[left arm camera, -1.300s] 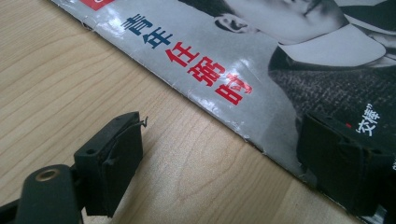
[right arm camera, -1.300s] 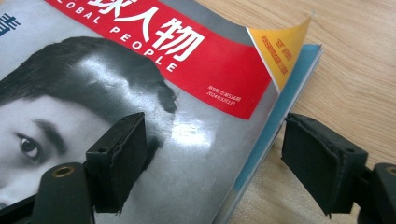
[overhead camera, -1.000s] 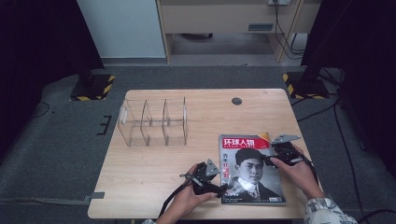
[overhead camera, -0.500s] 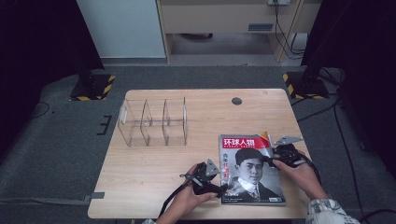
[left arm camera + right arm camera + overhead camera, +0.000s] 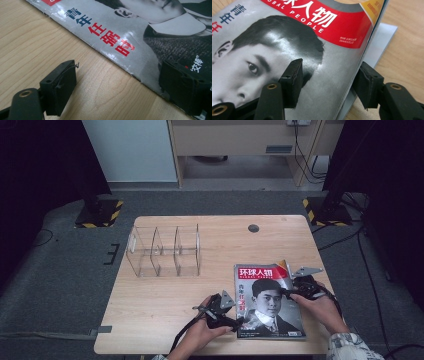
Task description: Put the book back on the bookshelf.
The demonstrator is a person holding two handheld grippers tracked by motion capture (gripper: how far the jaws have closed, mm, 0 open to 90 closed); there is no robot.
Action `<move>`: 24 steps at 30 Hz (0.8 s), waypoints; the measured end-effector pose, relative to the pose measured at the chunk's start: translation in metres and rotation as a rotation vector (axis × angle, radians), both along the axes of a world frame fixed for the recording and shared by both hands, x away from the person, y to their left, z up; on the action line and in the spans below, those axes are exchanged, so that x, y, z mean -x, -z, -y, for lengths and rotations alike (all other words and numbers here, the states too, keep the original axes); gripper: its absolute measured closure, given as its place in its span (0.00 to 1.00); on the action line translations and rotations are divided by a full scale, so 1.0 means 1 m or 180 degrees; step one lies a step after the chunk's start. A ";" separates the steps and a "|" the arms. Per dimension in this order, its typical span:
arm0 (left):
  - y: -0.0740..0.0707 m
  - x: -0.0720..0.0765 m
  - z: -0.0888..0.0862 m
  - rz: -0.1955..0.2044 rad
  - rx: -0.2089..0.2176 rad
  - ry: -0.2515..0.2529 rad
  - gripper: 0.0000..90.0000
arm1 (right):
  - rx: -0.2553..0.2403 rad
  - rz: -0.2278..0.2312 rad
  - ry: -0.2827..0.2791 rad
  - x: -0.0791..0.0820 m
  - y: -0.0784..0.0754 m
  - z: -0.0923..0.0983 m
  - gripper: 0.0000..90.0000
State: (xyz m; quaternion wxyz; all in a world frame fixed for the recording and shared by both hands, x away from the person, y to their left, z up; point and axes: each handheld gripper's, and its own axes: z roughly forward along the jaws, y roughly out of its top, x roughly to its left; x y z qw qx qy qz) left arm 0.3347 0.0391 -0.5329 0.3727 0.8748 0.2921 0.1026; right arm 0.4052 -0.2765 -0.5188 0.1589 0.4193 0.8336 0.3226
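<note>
The right hand-held gripper [image 5: 327, 82] has just been closing its jaws, and the open edge of the magazine [image 5: 267, 302] is now sitting between them: one pad is lying on the cover over the dark hair of the portrait, the other is standing at the edge where the cover is bowing up off the pages below. Whether the pads are pressing yet is hard to tell, so I am reading this as a pinch being formed rather than a firm hold. The left hand-held gripper [image 5: 125, 87] is resting with its jaws apart, straddling the magazine's spine edge, one pad on the bare wooden surface [image 5: 165, 300] and the other over the cover. That probably means the cover is about to be lifted. A clear plastic organiser [image 5: 164, 251] is standing well beyond the left hand-held gripper.
</note>
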 end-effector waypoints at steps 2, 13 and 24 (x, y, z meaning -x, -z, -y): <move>0.000 0.000 0.000 0.0000 0.0011 -0.0006 0.15 | 0.0037 0.0102 -0.0028 0.003 -0.005 -0.003 0.58; 0.001 -0.001 0.000 0.0003 0.0022 0.0020 0.15 | 0.0155 0.0152 -0.0021 0.002 -0.002 -0.009 0.70; 0.001 -0.005 -0.001 0.0011 0.0036 0.0120 0.15 | 0.0166 0.0173 0.0057 -0.001 -0.011 -0.009 0.91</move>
